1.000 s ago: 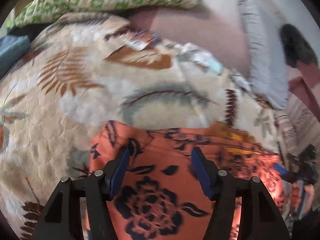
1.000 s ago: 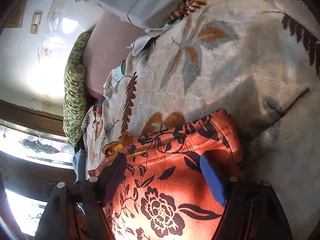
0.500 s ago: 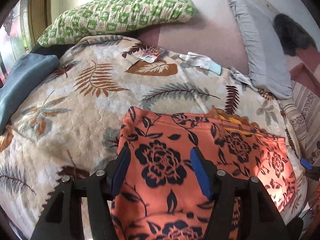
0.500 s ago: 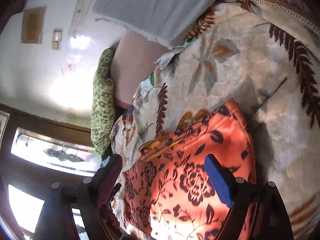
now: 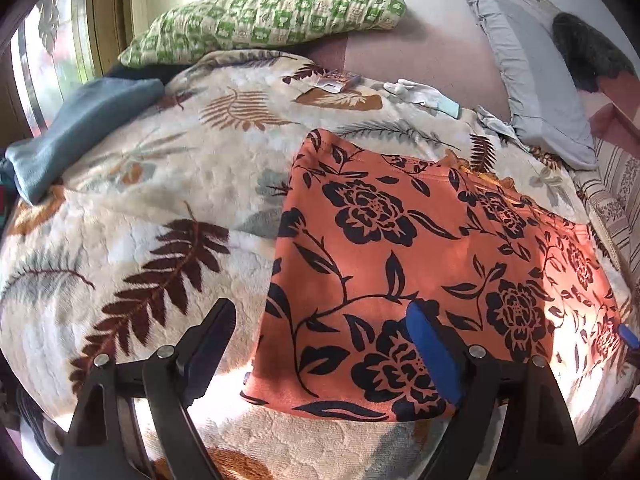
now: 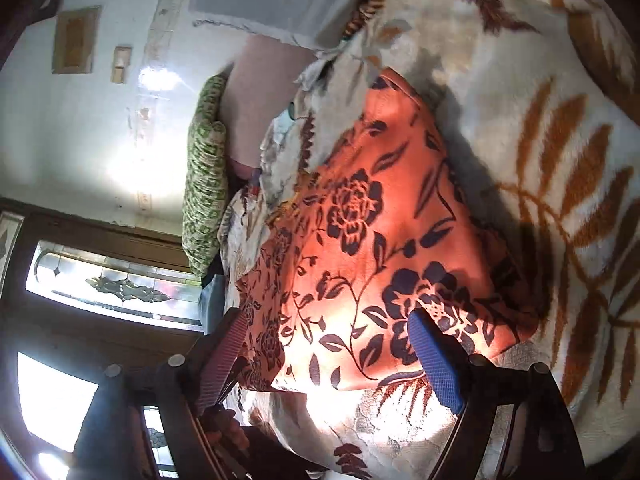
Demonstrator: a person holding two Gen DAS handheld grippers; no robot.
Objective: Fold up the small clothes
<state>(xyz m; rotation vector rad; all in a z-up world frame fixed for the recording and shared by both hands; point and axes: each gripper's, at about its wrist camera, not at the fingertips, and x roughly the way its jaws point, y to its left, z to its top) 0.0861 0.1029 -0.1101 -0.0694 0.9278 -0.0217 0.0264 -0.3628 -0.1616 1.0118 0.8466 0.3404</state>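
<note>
Both of our tongs stand with jaws spread and nothing clamped. Our left gripper (image 5: pixel 320 344) fills the bottom of its frame; its jaws have just been opening wider, and the near left corner of the orange floral garment (image 5: pixel 420 264) shows between them, pressed by neither pad. Its left finger hangs over bare blanket, its blue-padded right finger over the cloth. Our right gripper (image 6: pixel 332 354), low in its own frame, has its jaws apart too, with the garment's near edge (image 6: pixel 360 248) showing between them and no pad on it.

That garment lies flat as a folded rectangle, running from lower centre toward the right in the left view, on the cream leaf-print blanket (image 5: pixel 160 208). A yellow edge peeks out at its far side.

Farther off, a blue-grey folded cloth (image 5: pixel 80 128) lies at the left, and a small packet (image 5: pixel 336 80) and pale scraps near the top centre. Beyond them we see a green checked pillow (image 5: pixel 272 16) at the top and a grey pillow (image 5: pixel 536 80) at the upper right.
</note>
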